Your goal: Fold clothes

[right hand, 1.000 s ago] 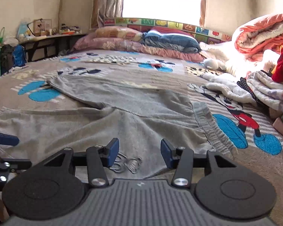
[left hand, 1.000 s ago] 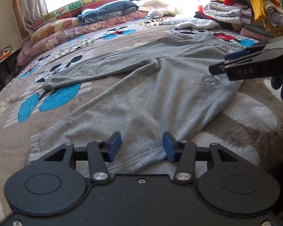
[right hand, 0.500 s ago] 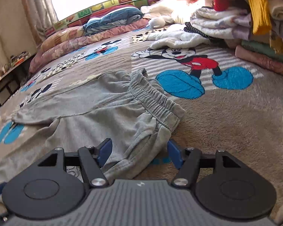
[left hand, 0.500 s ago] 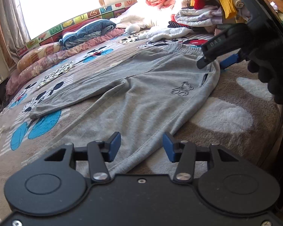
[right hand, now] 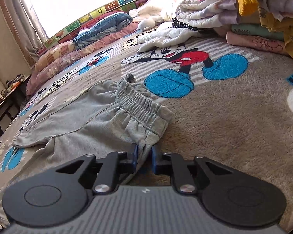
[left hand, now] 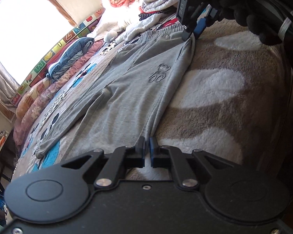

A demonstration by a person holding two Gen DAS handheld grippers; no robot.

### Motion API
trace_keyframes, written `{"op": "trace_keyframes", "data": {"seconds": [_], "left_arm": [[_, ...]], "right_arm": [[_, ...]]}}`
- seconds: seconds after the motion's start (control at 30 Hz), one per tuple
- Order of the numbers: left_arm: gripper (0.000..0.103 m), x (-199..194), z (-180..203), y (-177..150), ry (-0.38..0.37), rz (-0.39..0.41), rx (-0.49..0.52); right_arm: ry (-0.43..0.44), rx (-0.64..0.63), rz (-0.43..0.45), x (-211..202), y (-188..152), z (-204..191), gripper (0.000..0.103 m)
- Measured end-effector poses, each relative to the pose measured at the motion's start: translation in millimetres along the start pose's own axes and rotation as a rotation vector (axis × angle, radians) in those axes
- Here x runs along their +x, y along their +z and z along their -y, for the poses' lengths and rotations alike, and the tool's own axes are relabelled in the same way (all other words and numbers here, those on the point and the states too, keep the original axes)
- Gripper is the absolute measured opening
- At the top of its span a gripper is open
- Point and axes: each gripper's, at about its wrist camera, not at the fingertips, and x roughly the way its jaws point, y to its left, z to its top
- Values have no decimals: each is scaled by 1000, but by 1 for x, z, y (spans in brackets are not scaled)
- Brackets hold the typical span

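Grey trousers [left hand: 130, 97] with a small bear emblem [left hand: 159, 74] lie spread flat on a cartoon-print blanket [left hand: 234, 117]. My left gripper [left hand: 147, 148] is shut on the near side edge of one trouser leg, where the cloth runs in between its blue pads. My right gripper [right hand: 143, 152] is at the near corner of the elastic waistband [right hand: 142, 105]; its jaws are closing, with bunched grey cloth filling the gap between the pads. The left wrist view also shows the right gripper [left hand: 189, 36] at that waistband corner, held by a black-gloved hand [left hand: 250, 9].
A tall pile of folded and loose clothes [right hand: 254, 25] stands at the far right of the bed. Pillows [right hand: 68, 52] line the headboard under the window. A cluttered side table [right hand: 7, 89] stands at the left. The bed's edge drops off near my right hand.
Both grippers have rolled and closed: the left one, open before, now pinches the trouser leg's edge. The right one has closed down on the waistband corner that lay between its open jaws.
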Motion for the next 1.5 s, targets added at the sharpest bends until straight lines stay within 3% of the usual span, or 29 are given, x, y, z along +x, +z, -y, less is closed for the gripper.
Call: {"op": "trace_keyframes", "data": {"seconds": [0.03, 0.07, 0.1, 0.2, 0.23, 0.27, 0.3, 0.33, 0.4, 0.43, 0.53, 0.63, 0.7, 0.77, 0.8, 0.87, 0.93, 1.03, 1.07, 1.13, 1.23, 1.37, 1.5], "left_arm": [[21, -4, -4, -2, 26, -2, 0], [39, -7, -7, -3, 51, -4, -1], [44, -9, -11, -6, 77, -12, -15], [44, -1, -21, -13, 72, -55, -74], [41, 2, -21, -15, 62, -67, -80], [23, 6, -21, -17, 51, -79, -86], [14, 6, -19, -16, 11, -81, -92], [9, 5, -14, -14, 9, -83, -64], [8, 0, -4, -13, 14, -82, 19], [8, -2, -8, -13, -3, -81, -1], [13, -16, -51, -17, -53, -53, -234], [13, -19, -93, -31, 63, -60, -470], [14, -9, -121, -49, 154, -121, -669], [24, 10, -146, -78, 223, -268, -839], [25, 12, -155, -89, 201, -265, -912], [25, 0, -167, -96, 183, -226, -1017], [25, -7, -169, -91, 191, -208, -1036], [34, -21, -172, -85, 130, -146, -1045], [44, -26, -173, -80, 111, -129, -1003], [49, -34, -170, -65, 101, -107, -863], [57, -44, -146, -43, 108, -90, -467], [58, -43, -100, -47, 147, -151, 21], [58, -26, -77, -75, 208, -251, 262]], "right_arm": [[5, 31, 3, -1, 1, 4, 37], [11, 60, 7, -2, 2, 7, 40], [25, 84, 11, -2, 2, 10, 48], [52, 88, 5, 4, 0, 9, 54], [54, 74, 3, 6, -1, 6, 49], [39, 36, 6, 7, -4, 0, 39], [24, -3, 10, 9, -7, -6, 18], [10, -33, 16, 9, -9, -10, 15], [-4, -21, 23, 6, -8, -6, 13], [-4, -10, 19, 6, -6, -3, 13], [13, 1, 24, 2, -5, 0, 15], [6, 12, 27, 1, -5, 3, 21], [4, 28, 22, 3, -6, 6, 22], [0, 30, 21, 4, -7, 6, 22], [-6, 17, 23, 4, -7, 4, 22], [-12, 9, 27, 4, -8, 4, 23], [-17, 1, 31, 4, -9, 3, 24], [-19, -22, 47, 0, -10, -1, 29], [-22, -44, 59, -3, -9, -3, 32], [-36, -104, 98, -14, -8, -6, 34], [-45, -213, 161, -30, -4, -11, 34], [-51, -477, 258, -50, -3, -31, 35], [-42, -796, 341, -66, -14, -53, 46]]}}
